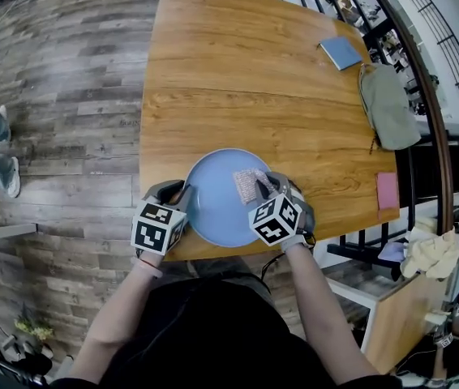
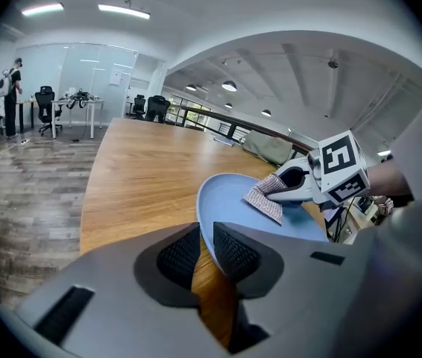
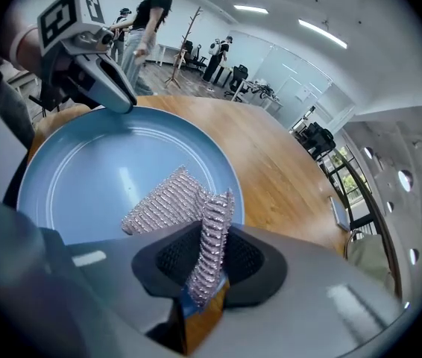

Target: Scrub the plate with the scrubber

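- The round pale-blue plate (image 1: 213,205) sits at the near edge of the oval wooden table (image 1: 246,71), right in front of me, and its near-left rim runs between the jaws of my left tool (image 2: 205,248).
- My left tool is closed part-way, its ribbed pads pinching that rim, so I judge it is steadying the plate while I scrub.
- My right tool (image 3: 209,256) is clamped on one folded edge of the silvery mesh scrubber (image 3: 162,200). The rest of the cloth is spread flat on the right part of the plate's face.
- Progress, as I judge it: the grasping is done and the scrubbing is under way.
- I see no dirt, foam or water on the plate, so I cannot tell which parts are already scrubbed. The left and middle of the face lie bare.
- Count: one plate, one scrubber, two tools, one table.
- Also on the table, well away along its far right side: one blue square pad (image 1: 341,53), one grey-green bag (image 1: 388,108) and one pink square (image 1: 387,190).
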Motion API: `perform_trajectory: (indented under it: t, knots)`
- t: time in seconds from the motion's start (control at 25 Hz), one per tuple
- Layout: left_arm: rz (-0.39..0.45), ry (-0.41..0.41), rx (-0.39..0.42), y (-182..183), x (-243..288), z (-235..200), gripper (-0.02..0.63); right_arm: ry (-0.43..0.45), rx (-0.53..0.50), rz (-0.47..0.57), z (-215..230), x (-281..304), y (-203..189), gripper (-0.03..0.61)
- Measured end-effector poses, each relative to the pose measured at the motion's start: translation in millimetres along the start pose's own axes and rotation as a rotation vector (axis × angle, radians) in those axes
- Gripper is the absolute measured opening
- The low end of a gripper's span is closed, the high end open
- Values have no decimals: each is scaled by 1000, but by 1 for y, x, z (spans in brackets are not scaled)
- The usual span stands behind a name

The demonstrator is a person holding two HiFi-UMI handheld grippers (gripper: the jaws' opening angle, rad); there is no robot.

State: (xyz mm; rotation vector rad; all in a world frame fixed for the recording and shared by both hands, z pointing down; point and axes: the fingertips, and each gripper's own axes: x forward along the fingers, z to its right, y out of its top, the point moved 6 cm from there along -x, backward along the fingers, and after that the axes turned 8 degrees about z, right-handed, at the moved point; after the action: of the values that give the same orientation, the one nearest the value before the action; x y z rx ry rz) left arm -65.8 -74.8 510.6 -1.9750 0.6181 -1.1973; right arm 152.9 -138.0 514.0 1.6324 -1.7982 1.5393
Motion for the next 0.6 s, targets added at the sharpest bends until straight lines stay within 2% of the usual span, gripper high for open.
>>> perform_trajectory:
  t: [0.32, 0.6]
  knots:
    - [-7, -36, 30, 0, 4, 1, 51, 8, 65, -33, -19, -20, -13, 81]
    - [-13, -52, 48, 1, 5, -1, 51, 36, 43, -37, -45, -33, -14, 81]
